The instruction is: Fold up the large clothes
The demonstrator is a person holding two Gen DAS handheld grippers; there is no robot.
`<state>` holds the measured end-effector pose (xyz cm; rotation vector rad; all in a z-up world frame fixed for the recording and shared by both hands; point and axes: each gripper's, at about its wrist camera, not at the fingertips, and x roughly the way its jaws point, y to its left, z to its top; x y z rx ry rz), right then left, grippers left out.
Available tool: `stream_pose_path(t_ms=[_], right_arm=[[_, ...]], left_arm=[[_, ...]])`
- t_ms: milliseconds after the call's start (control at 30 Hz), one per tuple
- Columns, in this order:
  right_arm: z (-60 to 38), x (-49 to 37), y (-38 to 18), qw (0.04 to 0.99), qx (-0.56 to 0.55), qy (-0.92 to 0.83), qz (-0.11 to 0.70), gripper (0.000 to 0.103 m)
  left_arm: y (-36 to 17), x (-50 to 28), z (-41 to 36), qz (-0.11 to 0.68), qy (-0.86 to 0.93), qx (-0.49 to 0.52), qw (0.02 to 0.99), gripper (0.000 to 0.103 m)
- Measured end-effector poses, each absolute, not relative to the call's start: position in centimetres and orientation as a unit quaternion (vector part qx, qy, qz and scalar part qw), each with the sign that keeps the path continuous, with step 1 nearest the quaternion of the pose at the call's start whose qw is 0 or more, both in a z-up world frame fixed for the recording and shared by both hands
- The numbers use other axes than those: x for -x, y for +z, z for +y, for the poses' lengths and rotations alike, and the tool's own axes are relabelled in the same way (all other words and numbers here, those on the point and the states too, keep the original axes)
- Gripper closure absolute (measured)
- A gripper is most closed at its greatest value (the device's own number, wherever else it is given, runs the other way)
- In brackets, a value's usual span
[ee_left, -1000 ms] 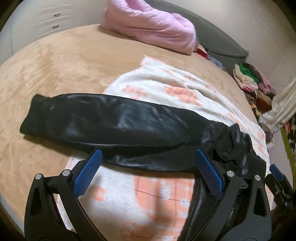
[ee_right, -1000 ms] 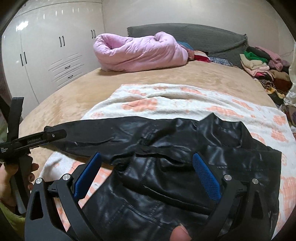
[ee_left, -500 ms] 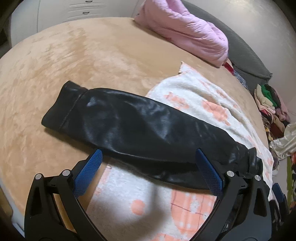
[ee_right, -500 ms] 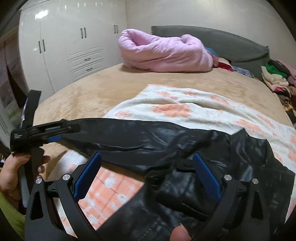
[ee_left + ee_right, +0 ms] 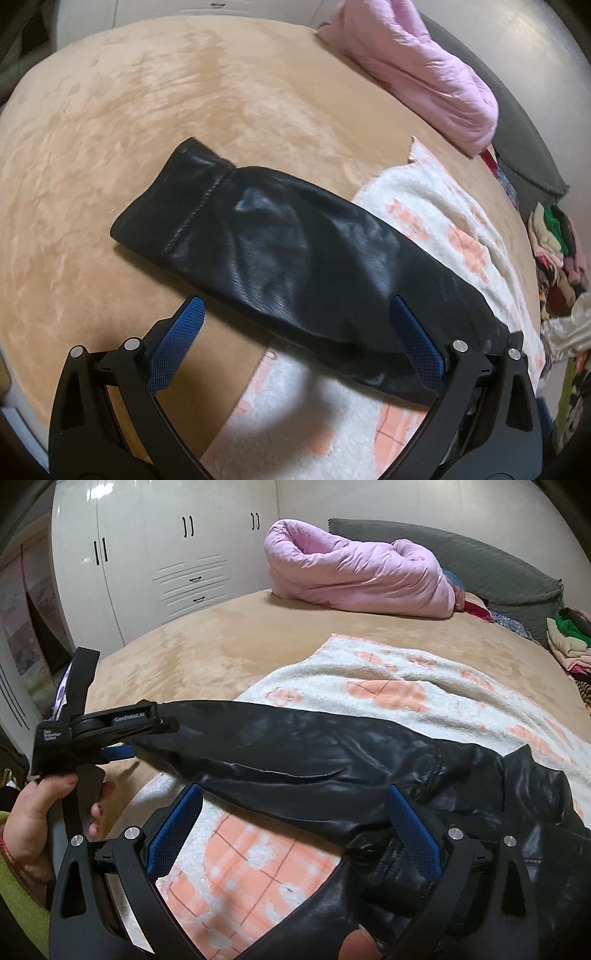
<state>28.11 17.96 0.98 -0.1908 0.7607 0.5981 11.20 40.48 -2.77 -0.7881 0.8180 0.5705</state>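
Left wrist: sleeve cuff (image 5: 177, 192); right wrist: jacket collar (image 5: 532, 775); both jaws wide.

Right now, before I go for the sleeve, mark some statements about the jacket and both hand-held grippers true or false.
1. The black jacket sleeve lies stretched out, its cuff on the tan bedspread. True.
2. The left hand-held gripper is clamped on the cuff. False: it is open and holds nothing.
3. The right hand-held gripper is open over the jacket. True.
4. The pink duvet covers the sleeve. False: it lies apart, at the far end of the bed.
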Motion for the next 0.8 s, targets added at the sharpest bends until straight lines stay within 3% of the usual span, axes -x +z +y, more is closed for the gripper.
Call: stream_pose_path(t_ms=[367, 400, 533, 600, 700, 800], right_arm=[[14.6, -28.0, 0.7, 0.889, 0.070, 0.264, 0.367, 0.005], [14.2, -28.0, 0.8, 0.891, 0.069, 0.261, 0.366, 0.005], [12.0, -27.7, 1.1, 0.899, 0.052, 0.246, 0.359, 0.005], [11.2, -27.6, 1.2, 0.901, 0.042, 0.241, 0.359, 0.005], [9.9, -27.4, 1.4, 0.905, 0.030, 0.235, 0.354, 0.005], [8.7, -27.0, 1.6, 0.909, 0.021, 0.229, 0.349, 0.005]], left_arm=[[-5.1, -11.8, 42.3, 0.358, 0.272, 0.420, 0.788, 0.010], [-5.1, -11.8, 42.5, 0.350, 0.270, 0.422, 0.791, 0.018], [-5.4, -11.6, 43.0, 0.333, 0.259, 0.443, 0.791, 0.070], [-4.9, -11.5, 42.9, 0.318, 0.245, 0.451, 0.797, 0.084], [-2.8, -11.2, 42.4, 0.284, 0.222, 0.443, 0.821, 0.093], [0.1, -11.3, 41.1, 0.265, 0.204, 0.410, 0.848, 0.095]])
